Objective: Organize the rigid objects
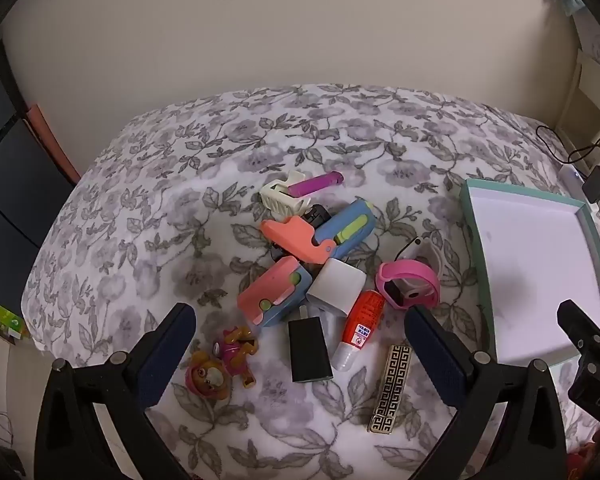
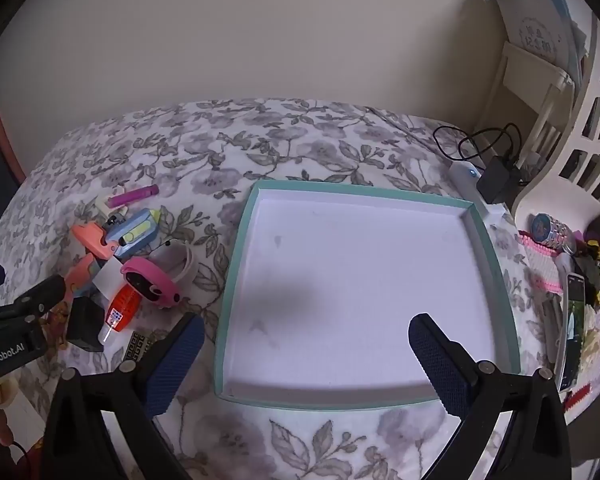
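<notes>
A pile of small items lies on the floral bedspread [image 1: 180, 168]: a black charger [image 1: 309, 350], a white cube adapter [image 1: 336, 287], a red glue tube [image 1: 362, 326], a pink watch [image 1: 410, 284], a patterned bar [image 1: 392, 390], a bear toy [image 1: 224, 360], pink-and-blue toys [image 1: 274, 292], a purple lighter [image 1: 316, 183]. My left gripper [image 1: 300, 328] is open just above the charger. An empty teal-rimmed white box [image 2: 236, 264] lies to the right. My right gripper [image 2: 306, 336] is open over the box's near part.
A white hair claw [image 1: 280, 196] lies at the pile's far end. A black adapter with cables [image 2: 496, 176], a phone [image 2: 572, 324] and clutter sit to the right of the box. A white shelf unit [image 2: 580, 120] stands at the right. A wall is behind.
</notes>
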